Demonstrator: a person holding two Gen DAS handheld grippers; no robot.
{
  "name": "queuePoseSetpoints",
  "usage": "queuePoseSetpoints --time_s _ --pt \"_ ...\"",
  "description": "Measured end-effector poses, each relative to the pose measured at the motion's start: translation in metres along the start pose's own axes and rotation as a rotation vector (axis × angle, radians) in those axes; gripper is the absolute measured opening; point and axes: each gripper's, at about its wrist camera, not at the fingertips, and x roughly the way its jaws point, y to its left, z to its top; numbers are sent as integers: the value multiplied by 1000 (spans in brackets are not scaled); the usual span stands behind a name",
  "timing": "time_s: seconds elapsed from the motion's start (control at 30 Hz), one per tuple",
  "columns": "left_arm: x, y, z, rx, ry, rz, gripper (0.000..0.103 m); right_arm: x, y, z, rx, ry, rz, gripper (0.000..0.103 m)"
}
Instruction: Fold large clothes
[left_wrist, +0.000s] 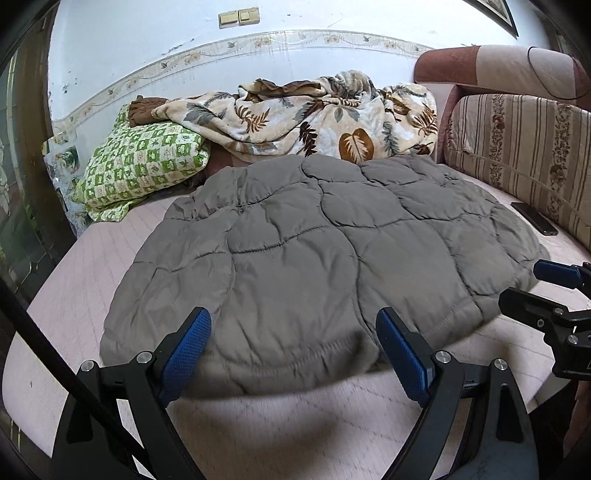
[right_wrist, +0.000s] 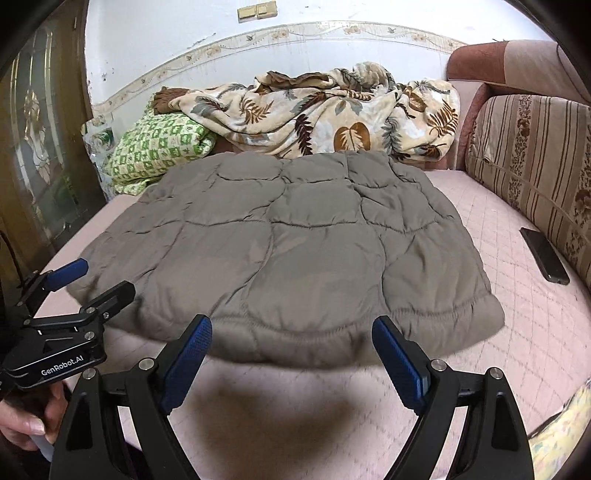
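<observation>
A grey quilted puffer garment lies spread flat on the pink sofa seat; it also shows in the right wrist view. My left gripper is open and empty, just short of the garment's near hem, towards its left side. It shows at the left of the right wrist view. My right gripper is open and empty at the near hem, towards its right side. It shows at the right edge of the left wrist view.
A leaf-print blanket and a green checked pillow lie behind the garment against the wall. A striped back cushion stands on the right, with a dark phone on the seat beside it. A glazed wooden door is at the left.
</observation>
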Motion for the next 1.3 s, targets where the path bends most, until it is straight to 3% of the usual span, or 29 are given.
queuePoseSetpoints --time_s 0.23,0.5,1.3 --pt "-34 8 -24 -100 53 -10 90 -34 7 -19 -5 -29 42 91" --pt "-64 17 -48 -140 71 27 90 -55 14 -37 -16 -25 85 91" --pt "-75 11 -54 -110 76 56 90 -69 25 -51 -22 -12 111 91"
